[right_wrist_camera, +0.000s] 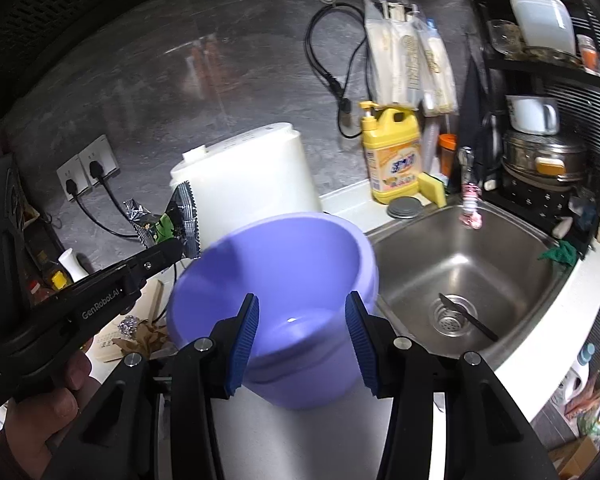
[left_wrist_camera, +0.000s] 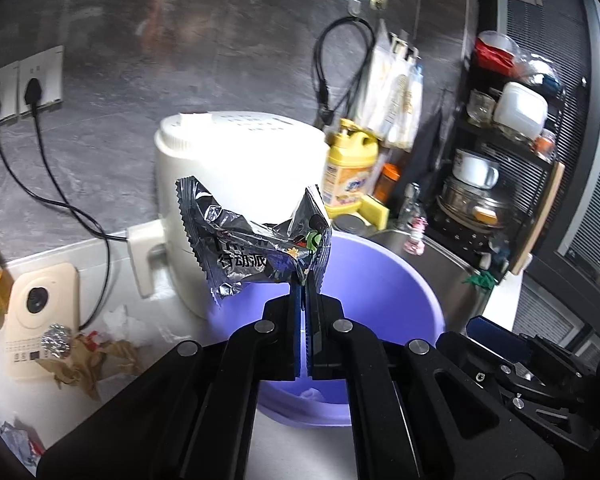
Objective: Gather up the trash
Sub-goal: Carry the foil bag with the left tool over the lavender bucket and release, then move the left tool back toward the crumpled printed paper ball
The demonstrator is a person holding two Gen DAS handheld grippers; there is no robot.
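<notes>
My left gripper (left_wrist_camera: 303,286) is shut on a crumpled silver and dark snack wrapper (left_wrist_camera: 252,248). It holds the wrapper up over the left rim of a purple basin (left_wrist_camera: 384,280). In the right wrist view the left gripper (right_wrist_camera: 171,247), with a hand (right_wrist_camera: 56,404) on it, carries the wrapper (right_wrist_camera: 180,212) just left of the basin (right_wrist_camera: 284,264). My right gripper (right_wrist_camera: 302,306) is open, its blue pads (right_wrist_camera: 246,332) apart on either side of the basin's near wall. A small white scrap (left_wrist_camera: 312,394) lies in the basin.
A foil ball (left_wrist_camera: 56,342), crumpled brown paper (left_wrist_camera: 88,364) and white tissue (left_wrist_camera: 120,320) lie on the counter at left. A white appliance (left_wrist_camera: 240,152) stands behind the basin. A yellow detergent bottle (right_wrist_camera: 394,160), a steel sink (right_wrist_camera: 460,276) and a dish rack (right_wrist_camera: 540,140) are at right.
</notes>
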